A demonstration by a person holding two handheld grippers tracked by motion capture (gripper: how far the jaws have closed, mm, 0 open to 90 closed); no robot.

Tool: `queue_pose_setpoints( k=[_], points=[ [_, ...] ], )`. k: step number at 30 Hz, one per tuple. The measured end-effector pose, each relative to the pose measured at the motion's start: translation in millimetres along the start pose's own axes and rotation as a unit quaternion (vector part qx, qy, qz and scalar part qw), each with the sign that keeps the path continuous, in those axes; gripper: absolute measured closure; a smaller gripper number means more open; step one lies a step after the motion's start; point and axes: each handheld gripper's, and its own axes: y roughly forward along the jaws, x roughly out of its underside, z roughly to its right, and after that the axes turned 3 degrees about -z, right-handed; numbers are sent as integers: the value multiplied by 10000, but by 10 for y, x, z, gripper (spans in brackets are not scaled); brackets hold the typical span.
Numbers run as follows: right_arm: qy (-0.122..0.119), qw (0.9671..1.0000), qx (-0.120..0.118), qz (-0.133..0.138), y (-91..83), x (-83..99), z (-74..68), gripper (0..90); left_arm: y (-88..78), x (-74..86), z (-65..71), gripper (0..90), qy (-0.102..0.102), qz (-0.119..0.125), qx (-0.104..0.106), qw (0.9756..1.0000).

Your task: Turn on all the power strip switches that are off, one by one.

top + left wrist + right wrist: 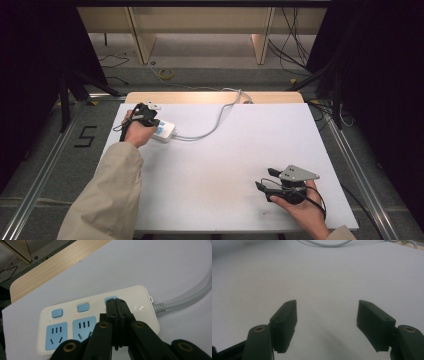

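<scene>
A white power strip with blue sockets and blue switches lies at the table's far left, and its grey cable runs toward the back edge. My left gripper is shut, its closed tips pressing down on the rightmost blue switch. A small red light glows near the middle switch. My right gripper rests at the front right of the table, open with nothing between its jaws.
The white table top is backed by a wooden strip along its far edge. Beyond it are a floor with loose cables and wooden furniture legs. Metal rails flank the table.
</scene>
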Motion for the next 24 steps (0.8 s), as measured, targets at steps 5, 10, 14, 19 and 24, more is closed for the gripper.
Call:
queue_pose_setpoints(
  k=[5,10,14,19,24],
  points=[
    [11,10000,3,-6,-5,4,5,336,47,-30,5,897,-10,-15,24,10000],
    [14,10000,4,0,-7,5,8,337,84,-65,11,898,-2,-47,38,10000],
    [11,10000,3,2,-8,5,7,337,133,-91,3,898,-69,-33,76,9999],
    [11,10000,3,3,-10,5,9,337,185,-92,8,898,-105,-69,45,9999],
    [12,10000,5,1,-12,5,11,336,223,-108,-13,897,-130,-94,30,9999]
  ],
)
